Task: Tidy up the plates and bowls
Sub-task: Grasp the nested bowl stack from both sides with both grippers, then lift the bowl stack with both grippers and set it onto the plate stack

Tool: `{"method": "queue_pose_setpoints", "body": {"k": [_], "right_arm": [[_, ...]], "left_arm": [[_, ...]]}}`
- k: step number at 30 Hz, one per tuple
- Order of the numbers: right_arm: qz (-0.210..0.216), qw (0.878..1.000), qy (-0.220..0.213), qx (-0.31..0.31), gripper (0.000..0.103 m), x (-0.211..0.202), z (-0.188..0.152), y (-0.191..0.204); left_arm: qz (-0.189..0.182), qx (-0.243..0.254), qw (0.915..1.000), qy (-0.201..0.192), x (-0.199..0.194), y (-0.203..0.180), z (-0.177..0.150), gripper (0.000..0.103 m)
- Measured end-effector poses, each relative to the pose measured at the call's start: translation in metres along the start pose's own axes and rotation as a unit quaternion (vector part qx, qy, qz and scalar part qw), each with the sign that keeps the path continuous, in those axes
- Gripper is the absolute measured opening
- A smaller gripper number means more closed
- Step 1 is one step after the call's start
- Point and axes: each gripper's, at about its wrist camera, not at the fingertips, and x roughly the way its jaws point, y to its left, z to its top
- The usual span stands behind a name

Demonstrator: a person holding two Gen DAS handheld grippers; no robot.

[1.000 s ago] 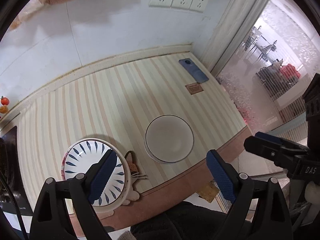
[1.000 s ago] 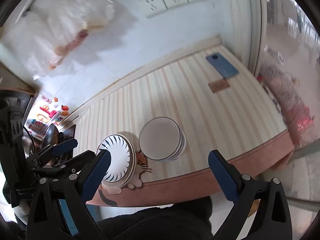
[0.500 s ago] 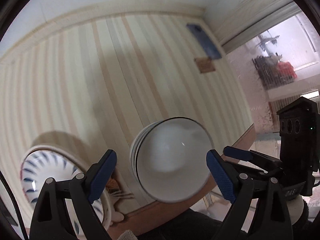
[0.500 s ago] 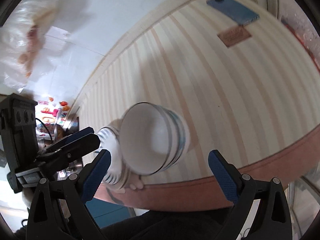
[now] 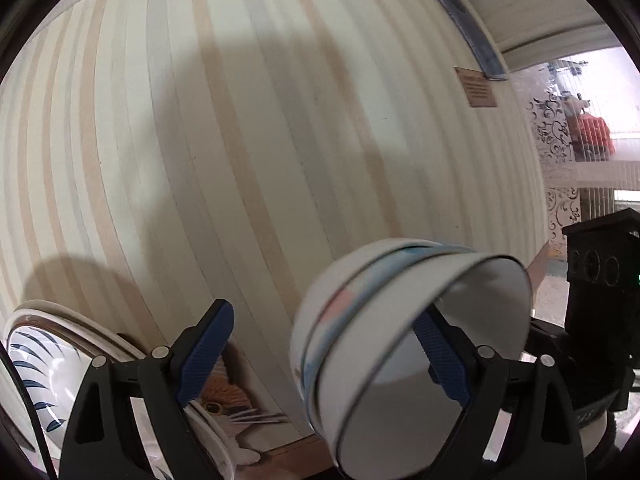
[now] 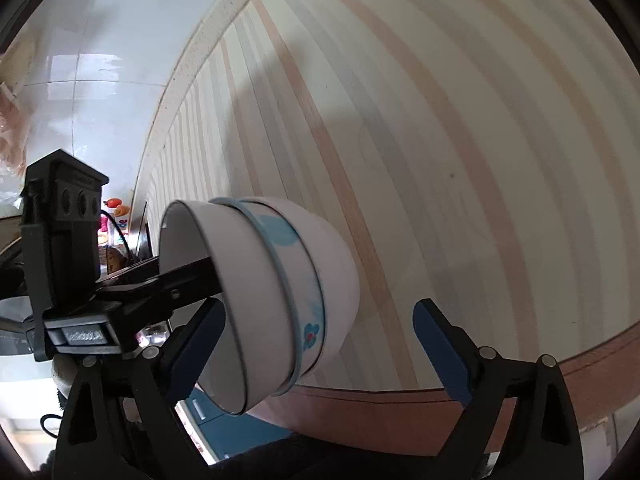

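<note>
The tabletop (image 5: pixel 248 128) is covered in cream and tan stripes, edged with a brown band along its near side. On it lie a stack of nested bowls (image 5: pixel 400 344), a blue-leaf plate (image 5: pixel 44 368) on a cat-print mat (image 5: pixel 228 400) (partly hidden), a brown card (image 5: pixel 476 87) and a blue phone (image 5: pixel 468 28) beside it.

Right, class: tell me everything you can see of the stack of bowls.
The stack of bowls is three nested bowls, glossy white like ceramic, the middle one with a blue rim and blue floral print. It stands on the striped counter near the front edge. The left gripper and right gripper straddle it, jaws open.
</note>
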Motion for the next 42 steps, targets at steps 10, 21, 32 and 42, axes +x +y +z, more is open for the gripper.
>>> {"method": "queue_pose_setpoints", "body": {"k": [10,21,32,42], "right_arm": [[0.017,1.000,0.022,0.005,0.073,0.024,0.007,0.001],[0.022,1.000,0.021,0.006,0.058,0.025,0.007,0.003],[0.035,0.999,0.020,0.006,0.057,0.026,0.003,-0.003],[0.044,0.999,0.024,0.000,0.057,0.021,0.012,0.010]], "left_arm": [[-0.073,-0.024,0.9970,0.012,0.008,0.002,0.001,0.063],[-0.070,-0.035,0.9969,-0.009,0.004,0.005,-0.006,0.062],[-0.070,-0.045,0.9963,-0.019,0.003,0.002,-0.010,0.062],[-0.067,-0.057,0.9955,-0.036,-0.020,0.008,-0.014,0.062]]}}
